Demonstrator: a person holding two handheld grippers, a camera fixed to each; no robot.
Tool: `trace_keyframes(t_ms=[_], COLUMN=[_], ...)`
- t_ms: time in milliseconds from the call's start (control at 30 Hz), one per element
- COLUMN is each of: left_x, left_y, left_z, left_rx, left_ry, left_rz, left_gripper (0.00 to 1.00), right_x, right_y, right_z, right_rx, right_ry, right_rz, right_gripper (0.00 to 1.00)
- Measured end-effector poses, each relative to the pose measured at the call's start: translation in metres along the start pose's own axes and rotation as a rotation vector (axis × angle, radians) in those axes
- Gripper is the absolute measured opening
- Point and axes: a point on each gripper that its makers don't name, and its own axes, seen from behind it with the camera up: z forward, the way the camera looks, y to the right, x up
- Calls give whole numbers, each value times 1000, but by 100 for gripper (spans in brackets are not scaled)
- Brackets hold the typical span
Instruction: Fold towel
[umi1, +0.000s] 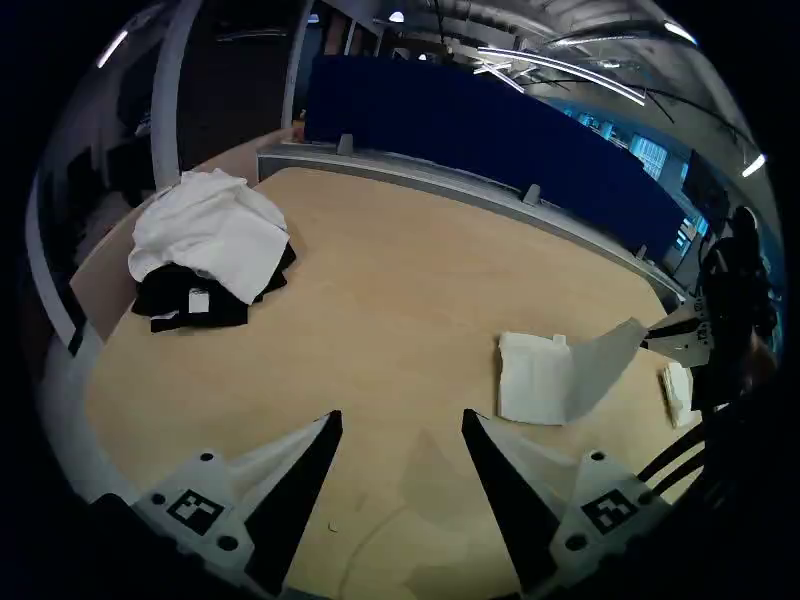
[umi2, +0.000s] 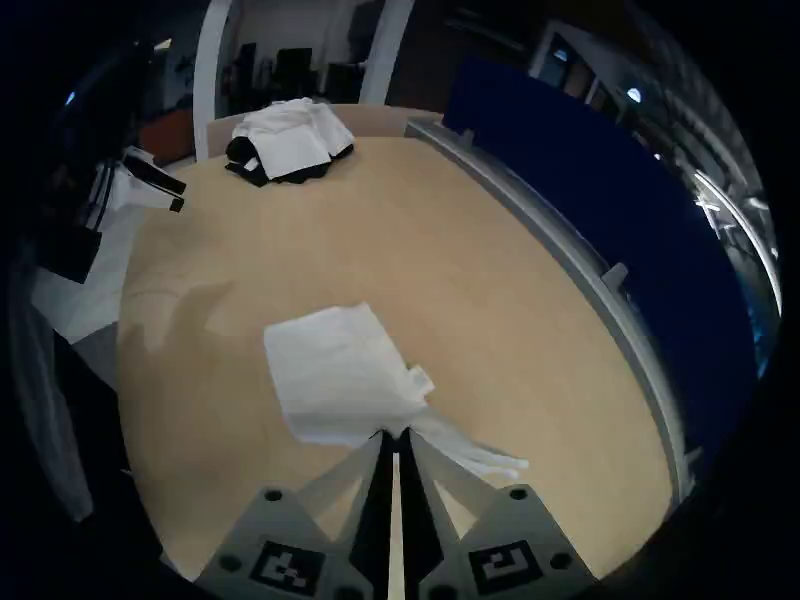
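On the counter (umi2: 500, 260), right tool (umi2: 397, 440) pinching the towel (umi2: 335, 375) edge, left tool (umi1: 400, 415) open and empty.
Thin one-sided pinch may slip, dropping the fold crooked.

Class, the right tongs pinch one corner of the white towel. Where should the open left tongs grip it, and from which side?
Probably the flat part's near corner on the towel, coming low from the left tongs' own side: that edge lies free on the table, away from the corner the right tongs hold.
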Motion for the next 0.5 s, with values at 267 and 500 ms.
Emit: trace_keyframes(t_ms=[267,500], left_x=[-1,-7], left_y=[-9,-22], left_z=[-16,-29], left_rx=[0,29], left_ry=[18,31], left_rz=[-33,-54], left_gripper=[89,89], right_x=[31,50], right_y=[-25,-69], right_z=[30,76], right_rx=[75,168], right_ry=[-18,-25], right_rz=[-99,-134], right_gripper=[3,3])
